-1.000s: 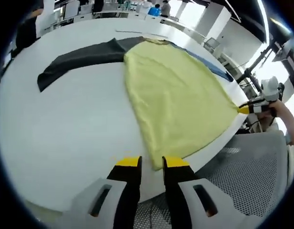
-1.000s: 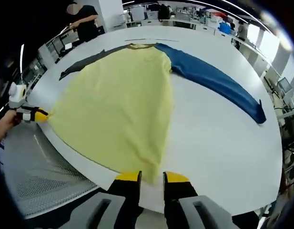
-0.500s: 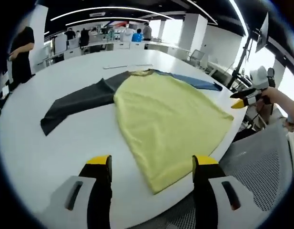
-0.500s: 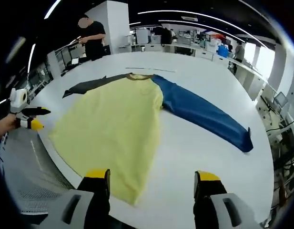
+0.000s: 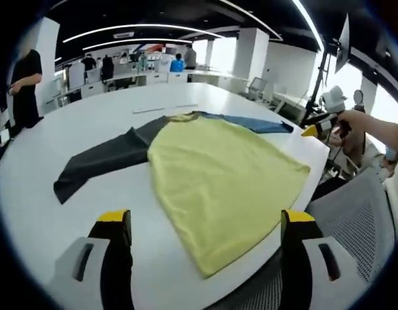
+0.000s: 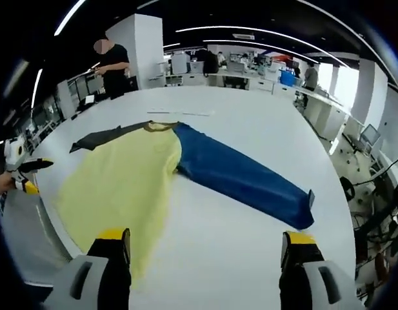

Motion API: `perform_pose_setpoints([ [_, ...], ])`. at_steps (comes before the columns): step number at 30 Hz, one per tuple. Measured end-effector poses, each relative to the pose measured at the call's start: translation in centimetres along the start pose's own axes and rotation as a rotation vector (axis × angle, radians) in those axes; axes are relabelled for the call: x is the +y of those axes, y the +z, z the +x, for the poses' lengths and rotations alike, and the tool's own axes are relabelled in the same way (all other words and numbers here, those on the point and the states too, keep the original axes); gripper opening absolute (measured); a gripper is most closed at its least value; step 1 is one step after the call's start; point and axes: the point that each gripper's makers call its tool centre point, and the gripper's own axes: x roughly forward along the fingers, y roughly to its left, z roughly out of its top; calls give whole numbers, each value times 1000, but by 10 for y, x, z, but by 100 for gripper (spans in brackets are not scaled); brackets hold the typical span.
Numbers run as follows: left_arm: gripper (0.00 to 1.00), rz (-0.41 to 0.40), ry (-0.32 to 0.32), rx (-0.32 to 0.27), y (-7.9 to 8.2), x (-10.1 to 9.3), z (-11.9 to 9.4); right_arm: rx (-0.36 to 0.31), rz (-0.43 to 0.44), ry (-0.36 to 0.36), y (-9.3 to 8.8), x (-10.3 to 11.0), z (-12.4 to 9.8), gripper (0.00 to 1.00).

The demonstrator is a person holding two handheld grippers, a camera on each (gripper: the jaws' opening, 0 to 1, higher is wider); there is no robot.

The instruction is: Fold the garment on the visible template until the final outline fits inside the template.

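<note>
A long-sleeved garment lies flat on the white table (image 5: 69, 123): yellow body (image 5: 218, 177) (image 6: 118, 177), dark grey sleeve (image 5: 102, 161) (image 6: 99, 137) and blue sleeve (image 6: 240, 181) (image 5: 253, 124). A thin pale template line (image 5: 166, 108) (image 6: 179, 113) runs on the table beyond the collar. My left gripper (image 5: 205, 223) hangs open above the hem's near corner, holding nothing. My right gripper (image 6: 208, 242) is open above bare table between hem and blue sleeve. The right gripper (image 5: 313, 129) shows at the table's right edge in the left gripper view; the left gripper (image 6: 28, 177) at the left edge in the right gripper view.
A grey mesh chair (image 5: 353, 219) stands by the table's edge at the hem. A person in black (image 6: 115, 64) (image 5: 24, 87) stands at the far side. Desks, monitors and more people fill the office behind (image 6: 250, 68).
Both grippers were shut on the hem's corners, then opened and let it go. Both have lifted and drawn back, and the hem now lies flat on the table.
</note>
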Motion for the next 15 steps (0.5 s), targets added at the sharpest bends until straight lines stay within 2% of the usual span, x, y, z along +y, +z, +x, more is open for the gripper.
perform_pose_setpoints([
  [2,98,2,-10,-17,4,-2,0,9,11,-3,-1,-6,-1,99],
  [4,99,15,-25,-36,8,-4,0,35,37,-36,-4,-25,2,99],
  [8,99,8,-29,-26,6,-3,3,65,12,-89,-9,-44,4,99],
  [11,99,12,-34,-42,10,-5,2,49,35,-119,-6,-60,5,99],
  [15,99,11,-38,-61,14,-5,2,60,79,-158,-6,-84,9,92],
])
